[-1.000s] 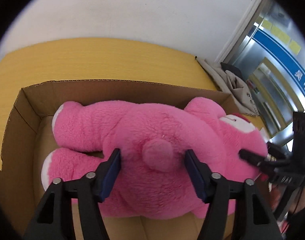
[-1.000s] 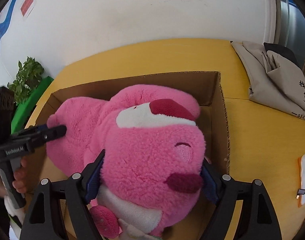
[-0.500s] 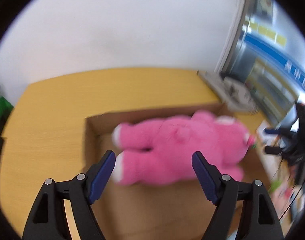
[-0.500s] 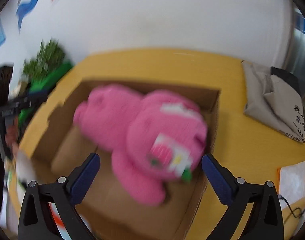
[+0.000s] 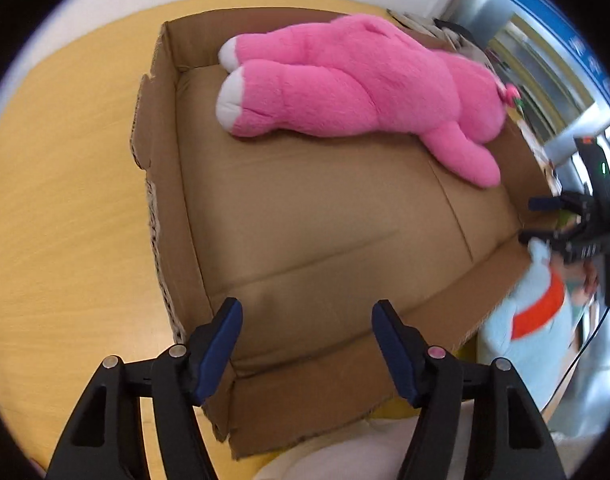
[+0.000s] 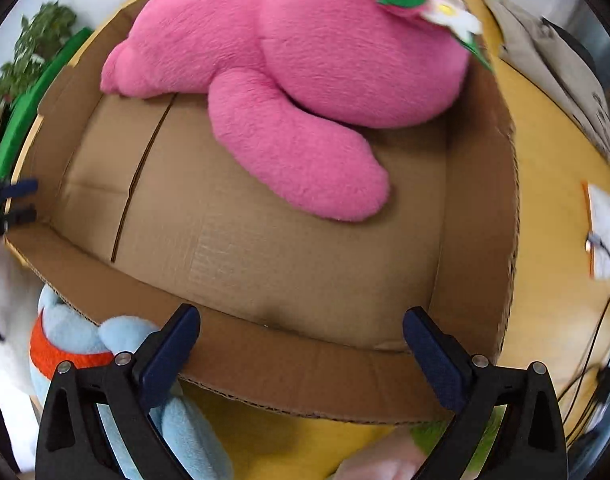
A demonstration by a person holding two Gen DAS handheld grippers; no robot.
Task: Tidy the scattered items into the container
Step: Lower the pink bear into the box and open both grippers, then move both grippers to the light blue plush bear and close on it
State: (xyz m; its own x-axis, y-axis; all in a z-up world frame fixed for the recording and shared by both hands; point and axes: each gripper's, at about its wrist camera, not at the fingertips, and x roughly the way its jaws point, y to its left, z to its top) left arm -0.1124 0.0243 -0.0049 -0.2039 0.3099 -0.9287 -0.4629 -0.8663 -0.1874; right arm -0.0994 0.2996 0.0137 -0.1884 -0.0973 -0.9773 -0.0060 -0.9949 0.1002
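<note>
Pink plush [image 5: 345, 84] released, now lying alone at the box's [image 5: 161, 184] far end, top of frame; both grippers backed off to the near rim. Left gripper [image 5: 307, 344] jaws empty and closing; right gripper [image 6: 301, 344] jaws spread wide, empty; blue plush [image 6: 77, 340] outside at lower left looks next.

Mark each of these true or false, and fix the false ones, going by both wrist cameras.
1. The pink plush bear lies inside the cardboard box. True.
2. The right gripper is clamped on the bear's head. False: nothing sits between its wide jaws.
3. A light blue plush toy with an orange band lies outside the box, against its near wall. True.
4. The left gripper holds the bear's leg. False: its jaws are closing with nothing between them.
5. The bear fills the whole box floor. False: it lies along the far side, and most of the floor is bare.
</note>
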